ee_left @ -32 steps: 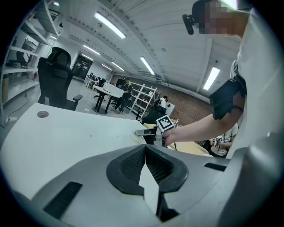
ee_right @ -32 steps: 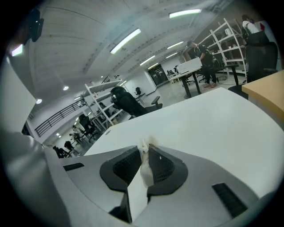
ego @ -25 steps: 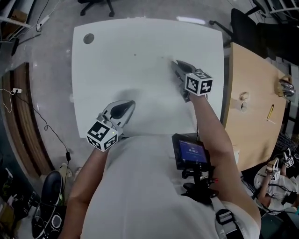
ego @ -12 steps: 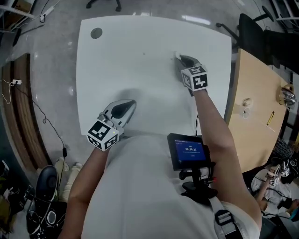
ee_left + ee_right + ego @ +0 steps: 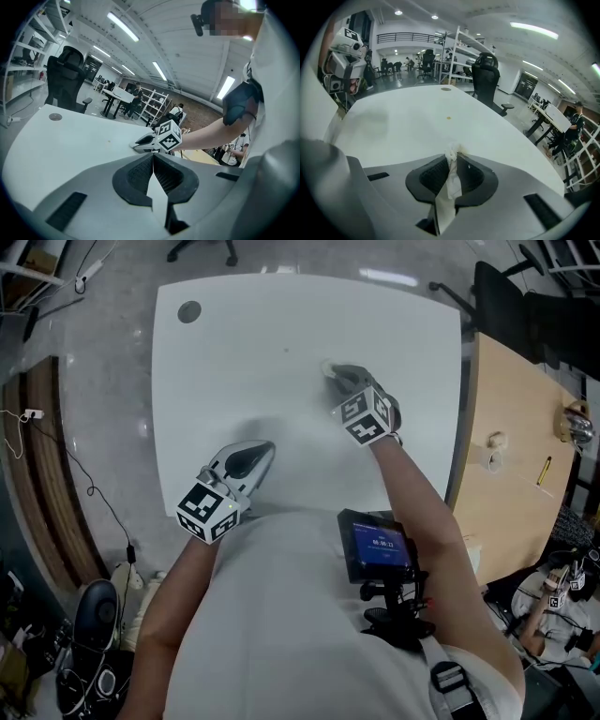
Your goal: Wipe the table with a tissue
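Note:
The white table (image 5: 244,362) fills the head view. My right gripper (image 5: 335,372) is shut on a white tissue (image 5: 451,176), whose crumpled tip (image 5: 452,153) pokes out past the jaws down at the tabletop near the table's middle right. A small brownish speck (image 5: 449,118) lies on the table ahead of it. My left gripper (image 5: 259,452) rests near the front edge, jaws closed together with nothing between them. In the left gripper view the right gripper (image 5: 143,143) shows low on the table (image 5: 70,145).
A round grey cable port (image 5: 188,311) sits at the table's far left corner. A wooden desk (image 5: 511,446) with small items adjoins the right side. Black office chairs (image 5: 486,79) stand beyond the far edge. Cables lie on the floor at left.
My right gripper has swept leftward and slightly nearer across the table with the tissue. The left gripper has stayed in place.

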### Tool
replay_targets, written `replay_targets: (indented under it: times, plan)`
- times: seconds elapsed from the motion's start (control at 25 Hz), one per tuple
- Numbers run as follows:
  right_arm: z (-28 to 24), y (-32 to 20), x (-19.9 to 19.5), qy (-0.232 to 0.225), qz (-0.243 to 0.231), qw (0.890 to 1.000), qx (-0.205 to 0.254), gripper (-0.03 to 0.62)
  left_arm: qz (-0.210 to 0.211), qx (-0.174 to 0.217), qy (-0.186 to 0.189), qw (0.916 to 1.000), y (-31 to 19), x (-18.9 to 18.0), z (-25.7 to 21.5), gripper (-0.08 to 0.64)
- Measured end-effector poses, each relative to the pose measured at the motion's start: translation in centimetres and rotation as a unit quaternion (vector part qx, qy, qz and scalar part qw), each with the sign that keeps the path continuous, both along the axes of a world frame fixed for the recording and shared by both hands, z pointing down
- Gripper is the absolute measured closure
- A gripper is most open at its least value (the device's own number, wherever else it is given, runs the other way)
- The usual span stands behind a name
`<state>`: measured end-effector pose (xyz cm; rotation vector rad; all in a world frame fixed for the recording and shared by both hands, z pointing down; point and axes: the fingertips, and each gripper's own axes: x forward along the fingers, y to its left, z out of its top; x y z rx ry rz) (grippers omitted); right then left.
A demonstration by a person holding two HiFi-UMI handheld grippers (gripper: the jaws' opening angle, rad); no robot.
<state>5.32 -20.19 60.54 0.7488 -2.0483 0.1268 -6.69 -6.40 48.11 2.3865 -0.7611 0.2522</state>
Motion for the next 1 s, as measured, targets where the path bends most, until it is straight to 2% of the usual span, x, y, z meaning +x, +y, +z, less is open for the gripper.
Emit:
replay_targets:
  times: [0.08,0.16,0.24,0.28,0.36,0.44,0.68,0.88,1.0]
  plan:
    - [0.1,1.0,-1.0,-0.02,-0.011,1.0,-0.015,0.538,0.0,-0.001,-0.001,1.0,0.2,-0.1,0.2,0.554]
    - [-0.2,1.4,-1.6,-0.077,-0.001,0.996,-0.044,0.537,-0.001,-0.002,-0.002,1.0,0.3,-0.1,0.2,0.554]
    - [-1.4,0.5,-1.0,-0.15,0.056,0.986,-0.051,0.537,-0.001,-0.001,-0.001,1.0,0.2,-0.1,0.0,0.554]
    - [-1.8,-0.4,-0.1,-0.17,0.096,0.98,-0.045,0.538,-0.001,0.001,0.0,1.0,0.1,-0.2,-0.1,0.554]
    - [-1.7,-2.1,2.2,-0.167,0.163,0.972,-0.032,0.537,-0.003,0.003,0.001,1.0,-0.1,-0.5,-0.3,0.554]
    - [-0.9,-2.8,3.6,-0.141,0.187,0.972,-0.028,0.537,-0.005,0.004,0.001,1.0,-0.1,-0.7,-0.4,0.554]
    - [-0.3,-2.2,2.2,-0.082,0.176,0.981,-0.001,0.537,-0.003,0.0,0.001,1.0,0.5,-1.3,-0.1,0.554]
    - [-0.2,-0.4,-2.9,-0.067,0.095,0.993,0.003,0.537,-0.002,0.0,-0.001,1.0,0.6,-1.9,0.0,0.554]
    - [-0.1,1.0,-5.8,-0.065,0.055,0.996,0.002,0.537,-0.001,0.003,-0.001,1.0,0.6,-1.9,-0.1,0.554]
